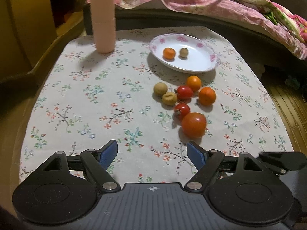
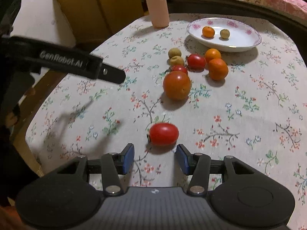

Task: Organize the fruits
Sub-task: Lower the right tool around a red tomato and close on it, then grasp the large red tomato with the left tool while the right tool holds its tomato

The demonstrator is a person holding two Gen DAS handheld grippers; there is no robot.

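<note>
A white floral plate (image 1: 203, 65) (image 2: 239, 44) at the table's far side holds a small orange (image 1: 169, 53) (image 2: 208, 31) and a tan longan (image 1: 183, 52) (image 2: 224, 33). In front of it lies a cluster: two oranges (image 1: 206, 96) (image 2: 218, 69), two longans (image 1: 169, 98) (image 2: 176, 60), small red tomatoes (image 1: 184, 92) (image 2: 196, 61) and a big orange tomato (image 1: 193, 125) (image 2: 177, 85). My left gripper (image 1: 152, 148) is open and empty, short of the big tomato. My right gripper (image 2: 155, 153) is open just behind a lone red tomato (image 2: 163, 134), not touching it.
A tall pink bottle (image 1: 103, 19) (image 2: 156, 3) stands at the table's far left. A bed with a pink floral quilt (image 1: 220, 3) lies behind the table. A yellow cabinet (image 2: 96, 9) stands to the left. Part of the left gripper (image 2: 67, 61) crosses the right wrist view.
</note>
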